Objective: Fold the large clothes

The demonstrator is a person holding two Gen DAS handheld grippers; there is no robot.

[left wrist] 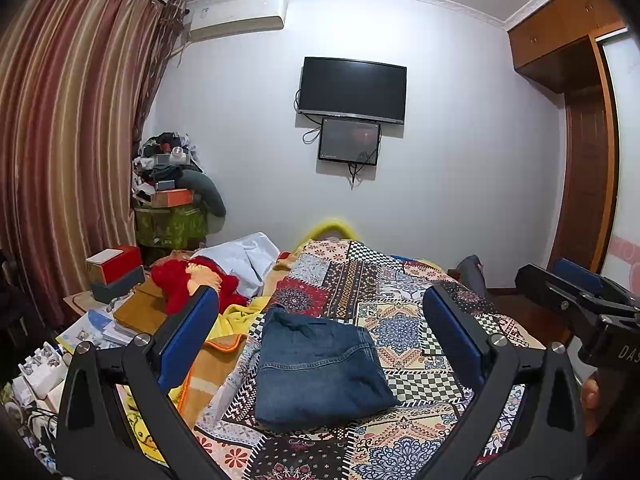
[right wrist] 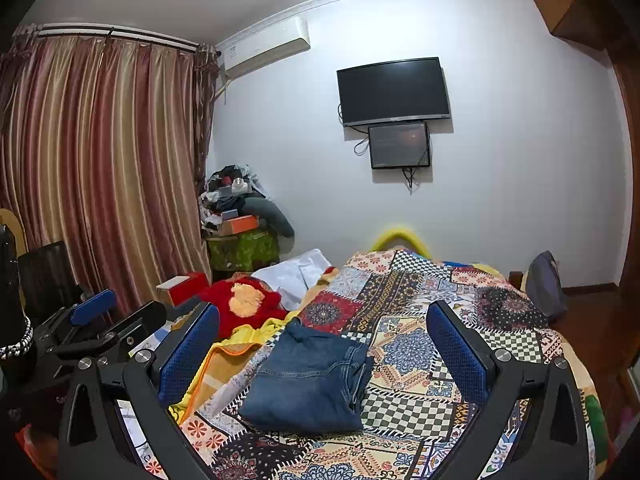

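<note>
Lying folded on patchwork bedspread [left wrist: 404,280], jeans [left wrist: 320,368], left claw [left wrist: 320,344] agape, right claw [right wrist: 324,352] agape

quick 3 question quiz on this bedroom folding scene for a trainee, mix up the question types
1. True or false: the jeans lie unfolded, full length, across the patchwork bedspread.
2. Multiple choice: what is each gripper doing? A) both open, holding nothing B) left gripper shut on the jeans C) right gripper shut on the red garment
3. Short answer: which bright garment lies left of the jeans, by the white cloth?

Key
1. False: they sit as a compact folded bundle.
2. A: the left gripper and right gripper both have their jaws spread wide, apart from the jeans.
3. The red garment with an orange patch.
</note>
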